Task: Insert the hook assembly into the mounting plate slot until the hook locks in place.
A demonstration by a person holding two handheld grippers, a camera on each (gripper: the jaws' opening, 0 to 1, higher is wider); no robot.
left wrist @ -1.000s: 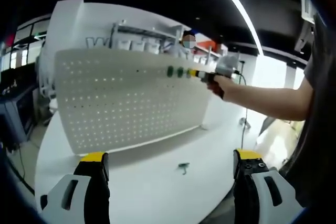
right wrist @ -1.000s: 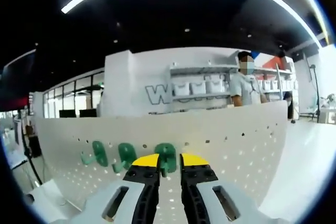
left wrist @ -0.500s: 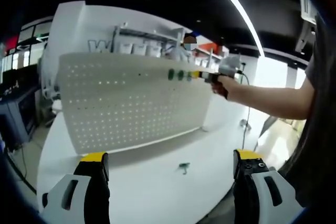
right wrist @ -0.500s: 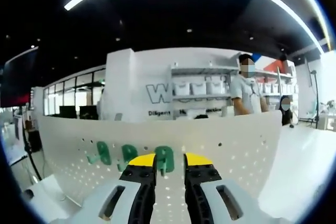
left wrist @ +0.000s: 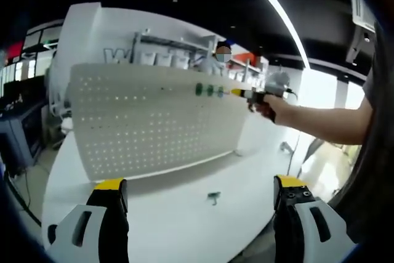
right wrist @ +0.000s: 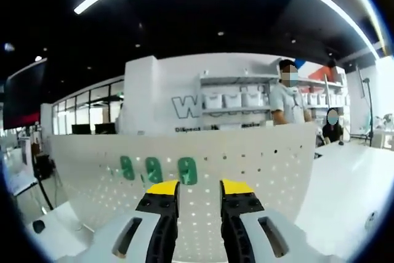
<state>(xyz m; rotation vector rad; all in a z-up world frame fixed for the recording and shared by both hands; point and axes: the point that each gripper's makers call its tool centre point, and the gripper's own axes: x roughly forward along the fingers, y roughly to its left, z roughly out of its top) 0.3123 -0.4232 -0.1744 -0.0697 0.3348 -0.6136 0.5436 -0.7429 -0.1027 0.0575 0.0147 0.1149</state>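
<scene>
Right tool parted before three upright green hooks.

Both hand-held grippers open: left low, right raised.

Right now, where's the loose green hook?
In the left gripper view the loose green hook lies on the white table, in front of the pegboard, between the left gripper's raised jaws and nearer the right one.

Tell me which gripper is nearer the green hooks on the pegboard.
Right. The right gripper sits just in front of the hooks on the pegboard; the left gripper hangs low over the table, well back from them.
</scene>
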